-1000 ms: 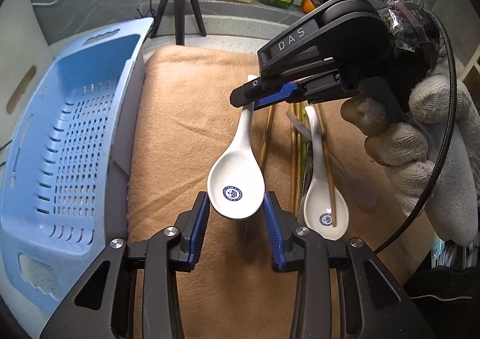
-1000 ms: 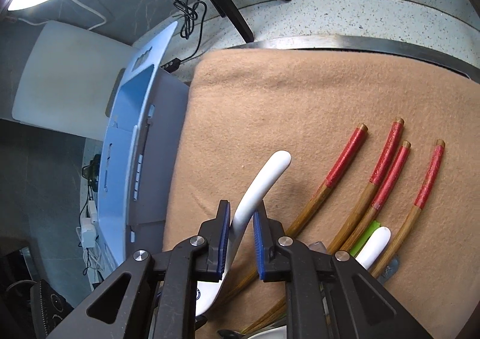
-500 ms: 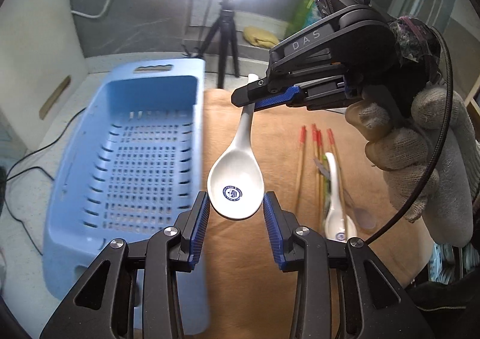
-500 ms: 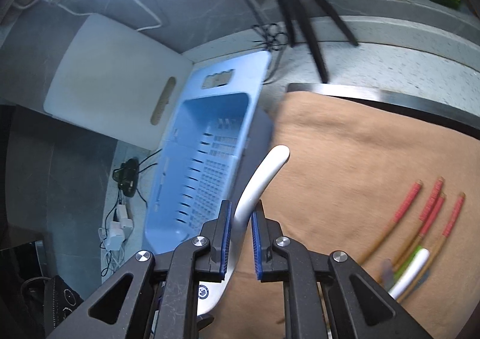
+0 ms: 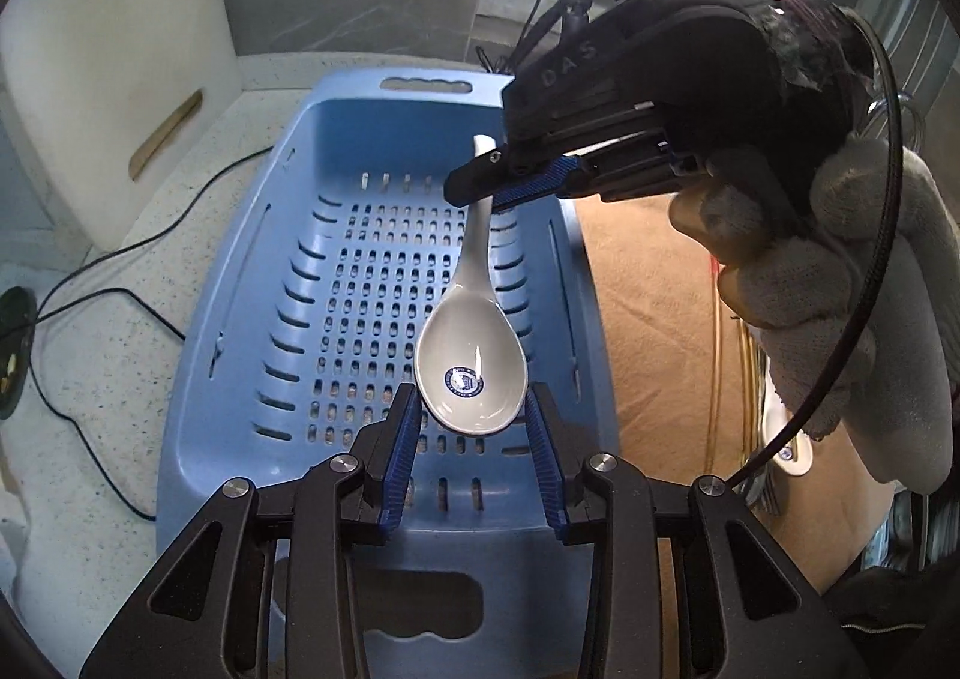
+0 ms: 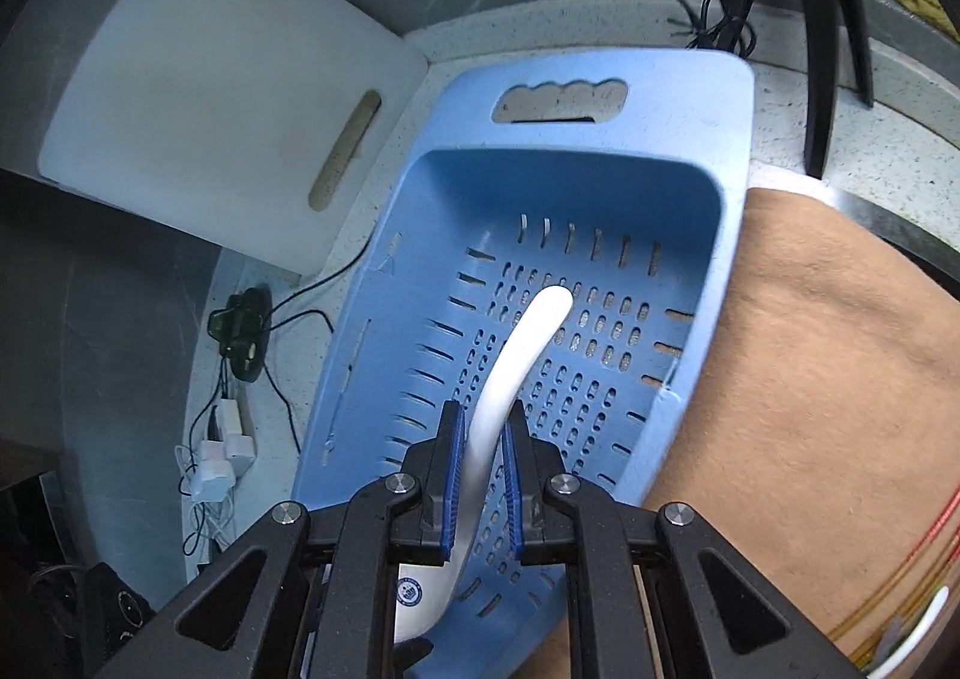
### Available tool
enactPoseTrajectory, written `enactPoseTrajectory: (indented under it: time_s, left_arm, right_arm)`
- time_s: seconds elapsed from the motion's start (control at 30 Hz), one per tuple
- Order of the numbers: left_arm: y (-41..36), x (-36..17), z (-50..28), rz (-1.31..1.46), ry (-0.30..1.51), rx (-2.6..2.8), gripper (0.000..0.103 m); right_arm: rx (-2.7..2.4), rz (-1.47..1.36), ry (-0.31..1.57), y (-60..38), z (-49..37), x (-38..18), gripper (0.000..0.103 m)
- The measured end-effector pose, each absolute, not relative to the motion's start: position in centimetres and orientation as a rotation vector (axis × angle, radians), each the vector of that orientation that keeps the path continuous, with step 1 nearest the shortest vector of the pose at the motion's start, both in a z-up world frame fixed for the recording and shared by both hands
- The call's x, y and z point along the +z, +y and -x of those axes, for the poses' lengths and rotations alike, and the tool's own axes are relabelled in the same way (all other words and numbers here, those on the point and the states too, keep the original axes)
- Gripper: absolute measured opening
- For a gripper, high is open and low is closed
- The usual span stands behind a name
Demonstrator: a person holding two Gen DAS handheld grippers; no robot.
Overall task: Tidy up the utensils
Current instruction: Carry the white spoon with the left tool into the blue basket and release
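Left wrist view shows a white spoon held in the air over the blue basket at centre frame. The left gripper has its jaws clamped on the bowl, and the right gripper pinches the handle at upper centre. The basket looks empty beneath it, so no utensil is stored yet. At the right edge, on the brown cloth, a second spoon and what seem to be chopsticks, partly hidden by the gloved hand, are still to be moved.
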State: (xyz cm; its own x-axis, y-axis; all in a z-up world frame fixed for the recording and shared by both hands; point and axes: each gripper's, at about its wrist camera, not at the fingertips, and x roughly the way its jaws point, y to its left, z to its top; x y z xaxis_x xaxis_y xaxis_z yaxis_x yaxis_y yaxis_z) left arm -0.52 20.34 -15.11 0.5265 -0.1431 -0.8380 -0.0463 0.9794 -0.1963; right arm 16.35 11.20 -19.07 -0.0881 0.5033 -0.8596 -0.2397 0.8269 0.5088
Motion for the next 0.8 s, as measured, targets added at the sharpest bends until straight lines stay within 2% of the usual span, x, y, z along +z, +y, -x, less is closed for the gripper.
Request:
enactPoseTrajectory:
  time_s: [0.2,0.53,0.6,0.8]
  left_arm:
    - [20.7,-15.6,0.5,0.212,1.045,-0.054,0.034]
    - [20.3,-14.8,0.4,0.201,1.031,-0.040,0.034]
    - [20.1,-14.3,0.8,0.205,1.023,-0.034,0.034]
    - [19.6,-12.9,1.8,0.219,0.988,-0.019,0.034]
  right_arm:
    - [0.623,-0.190,1.574,11.9,-16.8,-20.5,0.012]
    - [0.641,-0.101,1.522,12.4,-16.1,-19.2,0.015]
    - [0.649,-0.098,1.507,12.4,-15.9,-18.6,0.021]
    - [0.671,-0.086,1.451,11.0,-15.1,-15.8,0.027]
